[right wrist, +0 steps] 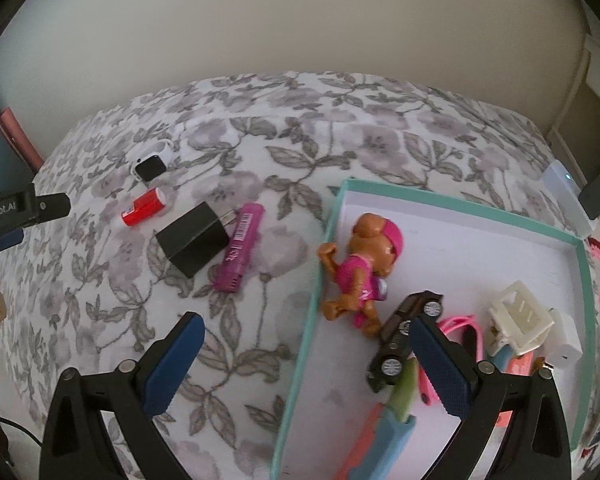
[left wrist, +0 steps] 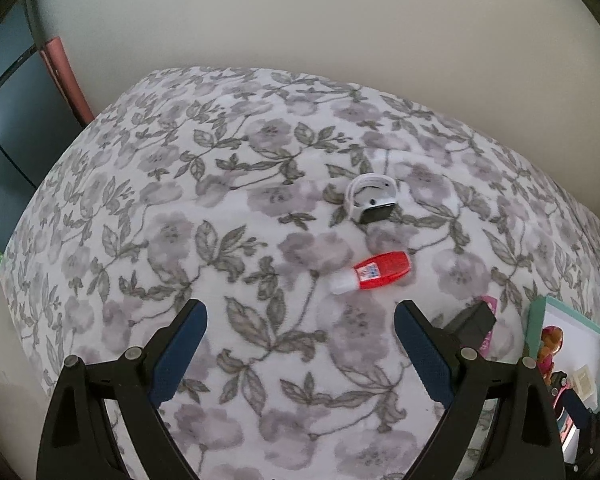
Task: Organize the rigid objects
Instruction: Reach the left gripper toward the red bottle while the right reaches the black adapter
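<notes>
Sorting partly done, four items left on the bed.
Left wrist: left claw (left wrist: 300, 356) spread, empty; red bottle (left wrist: 374, 271) at 1 o'clock, smartwatch (left wrist: 370, 198) beyond. Right wrist: right claw (right wrist: 306, 364) spread, empty; black charger (right wrist: 194, 238) and pink tube (right wrist: 240, 248) at 11 o'clock; teal box (right wrist: 420, 194) at 2 o'clock holds toys.

Your left gripper (left wrist: 300, 320) hangs with its jaws spread wide, holding nothing. Your right gripper (right wrist: 306, 334) is likewise wide apart and empty, pointing forward.
</notes>
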The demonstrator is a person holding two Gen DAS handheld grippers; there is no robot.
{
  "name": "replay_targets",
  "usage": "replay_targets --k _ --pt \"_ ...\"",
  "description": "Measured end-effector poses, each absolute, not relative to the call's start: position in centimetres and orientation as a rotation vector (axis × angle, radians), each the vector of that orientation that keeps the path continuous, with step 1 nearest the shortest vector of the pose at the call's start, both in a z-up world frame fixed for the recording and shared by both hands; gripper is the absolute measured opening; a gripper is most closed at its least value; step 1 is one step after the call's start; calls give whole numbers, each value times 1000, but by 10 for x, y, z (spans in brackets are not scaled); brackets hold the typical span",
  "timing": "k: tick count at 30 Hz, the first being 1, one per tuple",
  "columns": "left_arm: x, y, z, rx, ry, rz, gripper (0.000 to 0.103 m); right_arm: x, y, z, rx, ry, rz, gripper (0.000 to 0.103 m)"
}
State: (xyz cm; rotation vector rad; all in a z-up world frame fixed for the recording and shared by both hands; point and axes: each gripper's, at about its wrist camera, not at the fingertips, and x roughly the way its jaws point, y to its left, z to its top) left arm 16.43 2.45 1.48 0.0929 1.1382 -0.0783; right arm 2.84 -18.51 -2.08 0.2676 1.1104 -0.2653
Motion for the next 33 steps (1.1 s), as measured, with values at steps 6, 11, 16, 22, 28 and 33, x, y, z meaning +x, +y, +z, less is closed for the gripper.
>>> replay_targets --k 6,11,16,22,28,33 --pt "173 45 7 52 1156 -59 95 39 -169 -21 242 1108 -238 103" --pt "185 59 3 -3 1163 -47 95 51 -166 -21 225 1102 -220 103" --pt "193 51 -3 -21 1165 -87 95 63 -170 -23 246 1101 -219 103" --pt "202 34 -14 -10 1186 -151 95 83 -160 -29 215 1110 -182 103" --pt "208 20 -28 22 1220 -211 95 100 -149 -36 171 1122 -137 99" --pt "211 8 -39 83 1232 -258 95 109 -140 -44 144 1140 -101 95"
